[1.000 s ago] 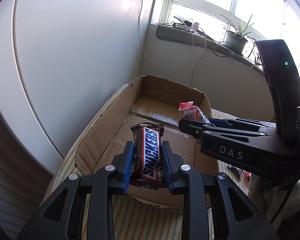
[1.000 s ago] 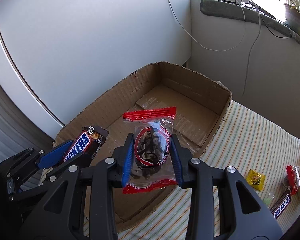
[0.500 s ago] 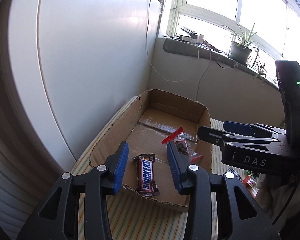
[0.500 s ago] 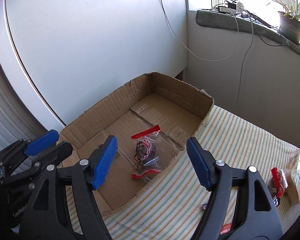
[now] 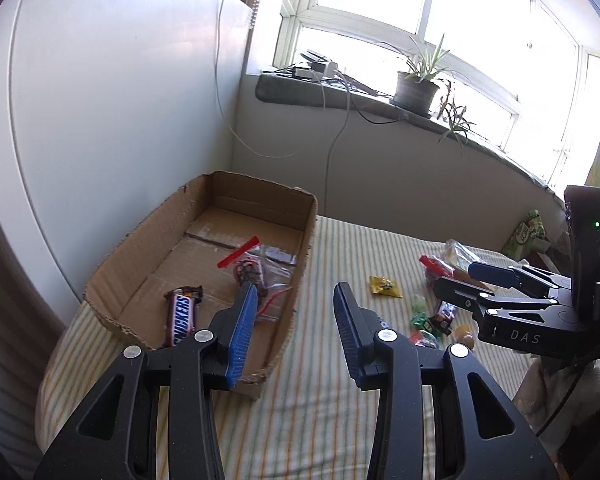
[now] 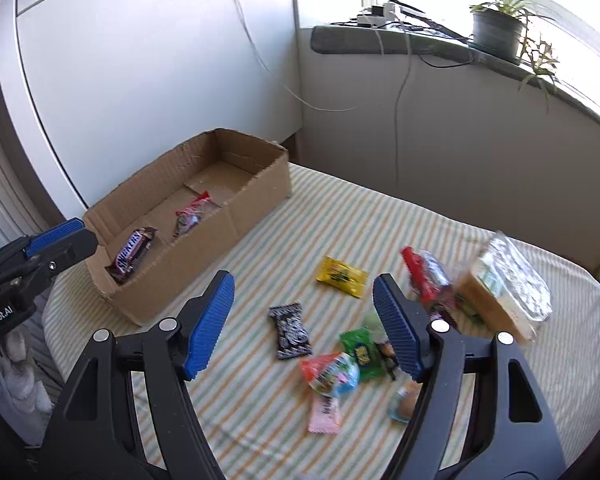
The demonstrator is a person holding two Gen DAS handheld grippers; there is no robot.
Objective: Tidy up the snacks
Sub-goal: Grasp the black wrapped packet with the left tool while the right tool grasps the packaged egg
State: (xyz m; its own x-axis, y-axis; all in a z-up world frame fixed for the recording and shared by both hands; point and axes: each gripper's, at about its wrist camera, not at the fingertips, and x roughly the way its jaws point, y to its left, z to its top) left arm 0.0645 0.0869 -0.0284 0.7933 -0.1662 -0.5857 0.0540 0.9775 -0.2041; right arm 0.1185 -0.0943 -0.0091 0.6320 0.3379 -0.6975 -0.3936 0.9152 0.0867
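Right wrist view shows the loose snacks in the lower middle of the frame on the striped bed (image 6: 380, 216): a black wrapper (image 6: 290, 331), a yellow packet (image 6: 342, 272), a green packet (image 6: 360, 352) and others bunched beside it. The cardboard box (image 6: 256, 196) at centre left already holds a Snickers bar (image 6: 134, 250) and a red-sealed clear bag (image 6: 192, 216). The right gripper (image 6: 304, 326) hangs above the pile, jaws wide apart and empty, angled downward. A good next pick would likely be the black wrapper, lying apart from the cluster, approached across its narrow width. In the left wrist view, the left gripper (image 5: 296, 330) is partly open, empty, over the box's near right wall.
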